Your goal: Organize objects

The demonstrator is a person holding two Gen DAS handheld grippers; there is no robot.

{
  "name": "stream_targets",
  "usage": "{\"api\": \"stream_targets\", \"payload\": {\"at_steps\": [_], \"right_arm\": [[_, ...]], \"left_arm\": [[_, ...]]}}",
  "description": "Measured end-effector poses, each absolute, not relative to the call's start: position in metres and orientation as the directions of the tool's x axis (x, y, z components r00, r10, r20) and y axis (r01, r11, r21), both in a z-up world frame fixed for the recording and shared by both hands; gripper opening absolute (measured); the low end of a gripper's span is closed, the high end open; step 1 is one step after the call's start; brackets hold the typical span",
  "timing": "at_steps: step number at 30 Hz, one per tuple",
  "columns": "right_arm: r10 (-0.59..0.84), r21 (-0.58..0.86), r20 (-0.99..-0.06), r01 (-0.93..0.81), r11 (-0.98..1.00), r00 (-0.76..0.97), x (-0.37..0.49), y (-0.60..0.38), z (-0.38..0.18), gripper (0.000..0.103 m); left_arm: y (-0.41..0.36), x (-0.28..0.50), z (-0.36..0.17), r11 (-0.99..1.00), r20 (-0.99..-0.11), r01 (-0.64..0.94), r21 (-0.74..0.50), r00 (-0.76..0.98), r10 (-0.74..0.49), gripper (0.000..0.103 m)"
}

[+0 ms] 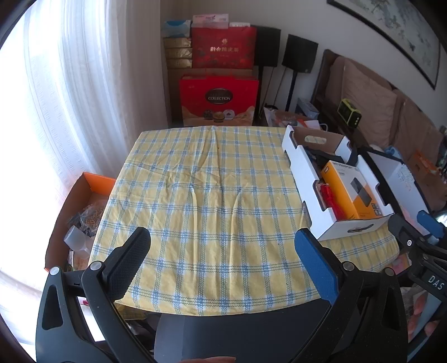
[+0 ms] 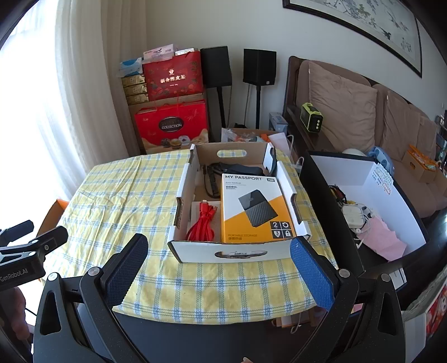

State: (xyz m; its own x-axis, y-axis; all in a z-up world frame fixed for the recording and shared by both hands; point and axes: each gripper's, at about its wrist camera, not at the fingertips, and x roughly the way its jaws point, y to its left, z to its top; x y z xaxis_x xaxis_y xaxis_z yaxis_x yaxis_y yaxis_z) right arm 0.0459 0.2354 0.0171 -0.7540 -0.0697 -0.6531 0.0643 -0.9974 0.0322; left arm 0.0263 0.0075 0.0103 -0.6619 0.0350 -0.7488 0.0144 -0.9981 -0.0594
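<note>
Sunlight pours through the white curtains (image 1: 69,97) at the left of both views, onto a table (image 1: 212,212) draped in a yellow-and-blue checked cloth. Most of that cloth lies bare. At its right side sits a white cardboard tray (image 2: 237,252) with a brown inside, and in it I can see an orange-and-white My Passport hard-drive box (image 2: 251,208), a coiled red cable (image 2: 201,224) just left of it, and some dark cables or straps (image 2: 223,170) toward the far end.

Judging by this, either the sorting is well along or it has hardly started; I can't say which. Nothing loose remains on the cloth, while a second bin (image 2: 391,201), black outside and white inside, stands beside the table at the right of the right-wrist view with white chargers, cords and something pink in it. An orange box (image 1: 95,184) of odds and ends sits low at the left.

Both tools are empty. The left gripper (image 1: 223,257) hovers over the near edge with its fingers spread wide; the right gripper (image 2: 220,259) is likewise spread, aimed at the tray's near wall.

Behind, red gift boxes (image 2: 171,128) are stacked against the wall, two black speakers (image 2: 259,65) stand on poles, and a brown sofa (image 2: 349,111) runs along the right under a framed painting (image 2: 363,25).
</note>
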Motion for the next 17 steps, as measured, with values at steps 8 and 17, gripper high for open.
{"api": "stream_targets", "payload": {"at_steps": [8,17], "right_arm": [[-0.069,0.035,-0.655,0.061,-0.998,-0.753,0.0462,0.2357,0.0164,0.102],[-0.07,0.036,-0.657,0.061,-0.997,-0.75,0.0459,0.2347,0.0166,0.102]], "left_arm": [[0.0076,0.026,0.0094,-0.998,-0.749,0.018,-0.059,-0.662,0.032,0.103],[0.0082,0.0256,0.0089,-0.998,-0.749,0.018,-0.057,-0.661,0.031,0.103]]}}
